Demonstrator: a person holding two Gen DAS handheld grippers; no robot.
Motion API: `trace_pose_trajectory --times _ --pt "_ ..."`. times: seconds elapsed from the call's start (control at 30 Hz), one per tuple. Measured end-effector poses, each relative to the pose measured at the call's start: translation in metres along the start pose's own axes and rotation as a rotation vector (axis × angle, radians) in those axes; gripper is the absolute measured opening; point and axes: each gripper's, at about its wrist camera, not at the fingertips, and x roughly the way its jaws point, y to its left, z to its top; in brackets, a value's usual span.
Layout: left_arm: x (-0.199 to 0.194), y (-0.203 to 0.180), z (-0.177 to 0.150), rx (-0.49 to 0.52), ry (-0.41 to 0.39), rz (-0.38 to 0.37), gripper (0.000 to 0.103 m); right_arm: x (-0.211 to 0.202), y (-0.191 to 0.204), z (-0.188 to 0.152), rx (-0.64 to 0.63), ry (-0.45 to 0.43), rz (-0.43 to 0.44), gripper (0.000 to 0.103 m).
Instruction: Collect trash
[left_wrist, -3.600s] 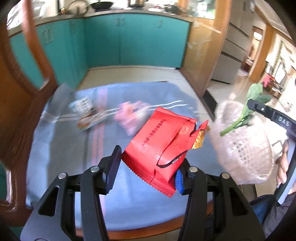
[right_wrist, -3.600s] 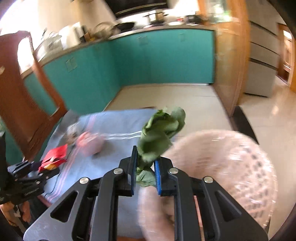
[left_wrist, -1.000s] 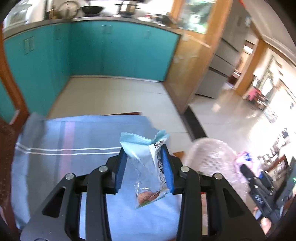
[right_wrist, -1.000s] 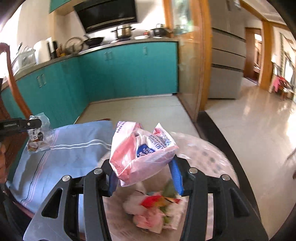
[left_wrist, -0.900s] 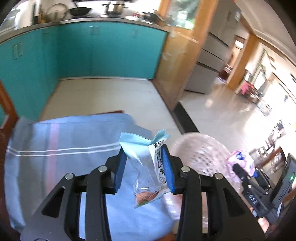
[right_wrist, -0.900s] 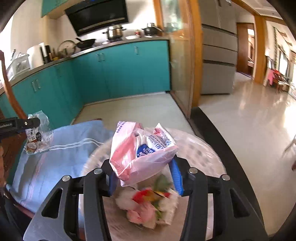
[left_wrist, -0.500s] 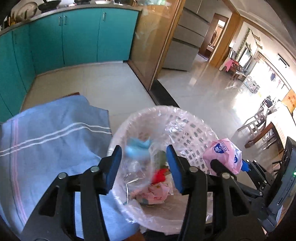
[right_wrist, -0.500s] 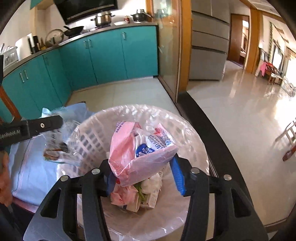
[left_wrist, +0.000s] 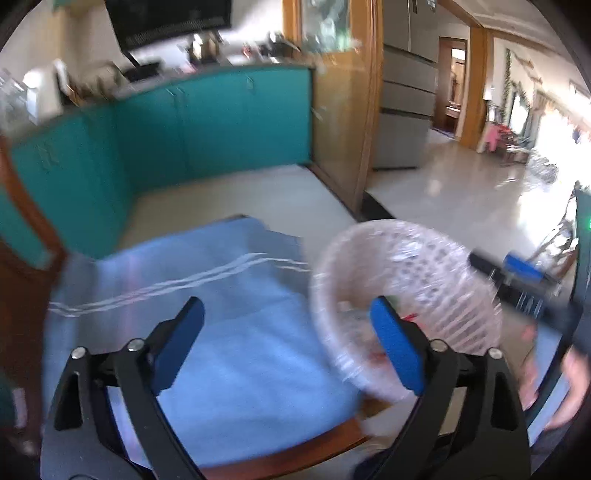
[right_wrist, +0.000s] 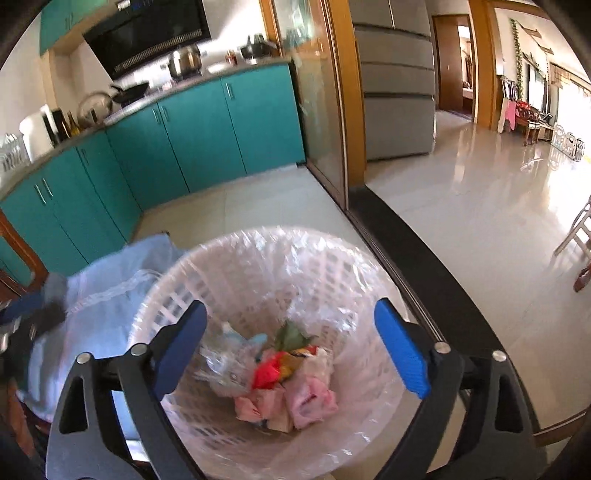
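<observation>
A white lattice trash basket (right_wrist: 258, 254) lined with clear plastic stands beside the table. In it lie several wrappers: a pink bag (right_wrist: 310, 400), a red packet (right_wrist: 267, 371), a green leaf (right_wrist: 291, 334) and a clear wrapper (right_wrist: 221, 365). My right gripper (right_wrist: 290, 332) is open and empty above the basket. My left gripper (left_wrist: 288, 336) is open and empty over the blue tablecloth (left_wrist: 207, 295), with the basket (left_wrist: 436, 266) at its right finger.
Teal kitchen cabinets (right_wrist: 192, 133) run along the back. A wooden chair back (left_wrist: 22, 236) stands left of the table. A dark floor sill (right_wrist: 424, 251) and shiny tiled floor (right_wrist: 498, 192) lie right of the basket. The right gripper (left_wrist: 517, 280) shows at the right in the left wrist view.
Both grippers have opened. The clear blue-topped wrapper and the pink bag have dropped into the basket. My left gripper has swung back over the tablecloth.
</observation>
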Motion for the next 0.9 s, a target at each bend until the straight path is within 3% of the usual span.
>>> trace_pose_trajectory --times 0.13,0.27,0.43,0.53,0.7,0.9 --pt "-0.044 0.028 -0.025 0.023 -0.029 0.119 0.099 -0.025 0.015 -0.013 0.001 -0.105 0.042 0.095" --pt "-0.089 0.065 -0.042 -0.042 -0.07 0.195 0.1 -0.071 0.049 -0.026 -0.025 -0.198 0.086 0.097" --pt "-0.142 0.089 -0.058 -0.118 -0.14 0.209 0.1 -0.145 0.088 -0.036 -0.057 -0.29 0.107 0.1" --pt "-0.17 0.091 -0.067 -0.114 -0.201 0.24 0.1 -0.179 0.099 -0.046 -0.077 -0.336 0.073 0.1" --pt "-0.201 0.092 -0.076 -0.105 -0.252 0.24 0.1 -0.213 0.112 -0.061 -0.124 -0.369 -0.022 0.1" --pt "-0.218 0.093 -0.079 -0.107 -0.288 0.223 0.1 -0.233 0.118 -0.071 -0.152 -0.403 -0.057 0.1"
